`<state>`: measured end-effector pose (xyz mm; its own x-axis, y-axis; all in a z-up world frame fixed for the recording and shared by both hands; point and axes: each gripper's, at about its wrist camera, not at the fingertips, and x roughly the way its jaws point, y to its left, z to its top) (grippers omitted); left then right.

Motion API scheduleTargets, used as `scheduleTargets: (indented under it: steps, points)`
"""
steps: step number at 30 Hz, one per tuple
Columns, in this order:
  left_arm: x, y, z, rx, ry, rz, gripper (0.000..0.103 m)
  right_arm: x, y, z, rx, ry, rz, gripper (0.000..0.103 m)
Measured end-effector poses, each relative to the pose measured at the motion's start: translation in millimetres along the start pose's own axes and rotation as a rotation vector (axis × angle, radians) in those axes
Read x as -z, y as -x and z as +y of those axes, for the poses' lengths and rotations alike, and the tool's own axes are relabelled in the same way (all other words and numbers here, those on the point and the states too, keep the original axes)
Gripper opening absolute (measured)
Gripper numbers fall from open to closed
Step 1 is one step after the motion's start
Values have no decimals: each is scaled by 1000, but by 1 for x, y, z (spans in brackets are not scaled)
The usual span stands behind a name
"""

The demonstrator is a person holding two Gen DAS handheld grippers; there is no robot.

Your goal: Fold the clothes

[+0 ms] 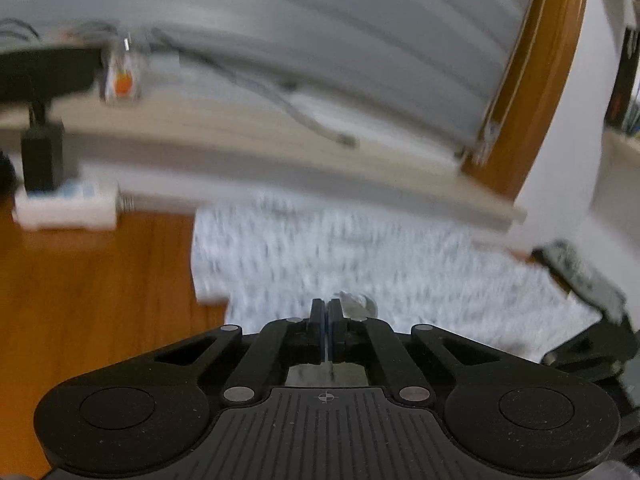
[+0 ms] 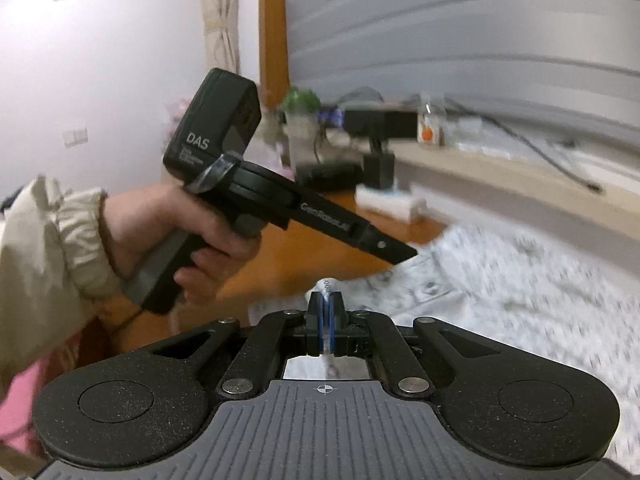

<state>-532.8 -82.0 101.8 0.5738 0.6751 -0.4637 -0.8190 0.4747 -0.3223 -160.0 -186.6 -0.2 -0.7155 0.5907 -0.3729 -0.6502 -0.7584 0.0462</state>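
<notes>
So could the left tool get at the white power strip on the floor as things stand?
Probably not right away. The left tool is shut, apparently on a fold of the patterned cloth. The power strip lies off to the side on bare floor, nothing between, but the cloth would have to go first.

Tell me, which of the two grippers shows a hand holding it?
The left gripper, seen from the right wrist view: a hand in a beige sleeve grips its handle. No hand shows on the right gripper.

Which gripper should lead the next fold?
Neither clearly; left and right both look ready. The left gripper and right gripper each pinch a bit of the garment, so the fold likely takes both together.
</notes>
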Motion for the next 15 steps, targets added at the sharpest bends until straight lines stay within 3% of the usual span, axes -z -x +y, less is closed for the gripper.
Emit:
scheduleTargets:
  steps: [3, 6, 8, 9, 11, 13, 15]
  points:
    - [-13, 10, 3, -64, -3, -14, 1, -14, -13, 4, -23, -3, -30, 3]
    - [-8, 3, 12, -163, 1, 48, 4, -12, -40, 4, -20, -35, 41, 9]
    - [-2, 2, 16, -232, 8, 56, 16, -6, -43, 1, -23, -54, 62, 16]
    - [-1, 3, 16, -253, 10, 45, 21, -4, -42, 0, -28, -62, 64, 26]
    - [-1, 4, 10, -258, 2, 22, 52, 0, -29, -7, -5, -54, 53, 33]
    - [-7, 1, -9, -246, -49, 8, 64, 3, -8, -23, 34, -51, 54, 33]
    - [-15, -7, -29, -218, -102, 2, 66, 11, 21, -46, 90, -64, 54, 33]
